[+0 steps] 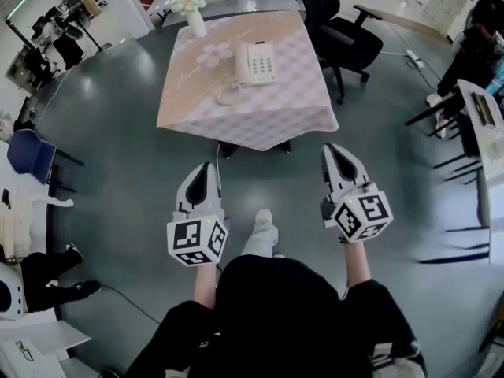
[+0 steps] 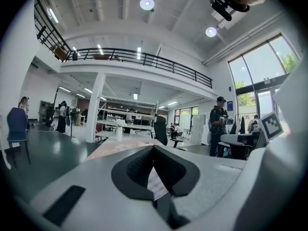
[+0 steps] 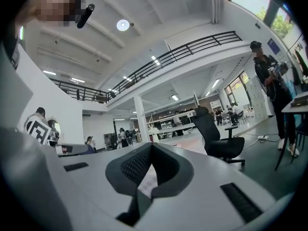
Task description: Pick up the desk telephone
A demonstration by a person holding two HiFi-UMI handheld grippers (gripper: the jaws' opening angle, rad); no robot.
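Two claws are held side by side over the grey floor [image 1: 110,140], short of the table [image 1: 260,120]. The left gripper [image 1: 208,168] is seen with its jaws pressed together, nothing caught between them. The right gripper [image 1: 337,151] is likewise closed and empty. The desk telephone [image 1: 258,61] is found ahead of both claws and well apart from them, roughly on the line between the two. It is laid flat on the table's pink checked cloth. Its coiled cord [image 1: 229,94] is looped on the side nearer the left gripper. A vase of white flowers [image 1: 193,14] is set beyond the telephone. A black office chair [image 1: 340,30] is placed far ahead of the right gripper.
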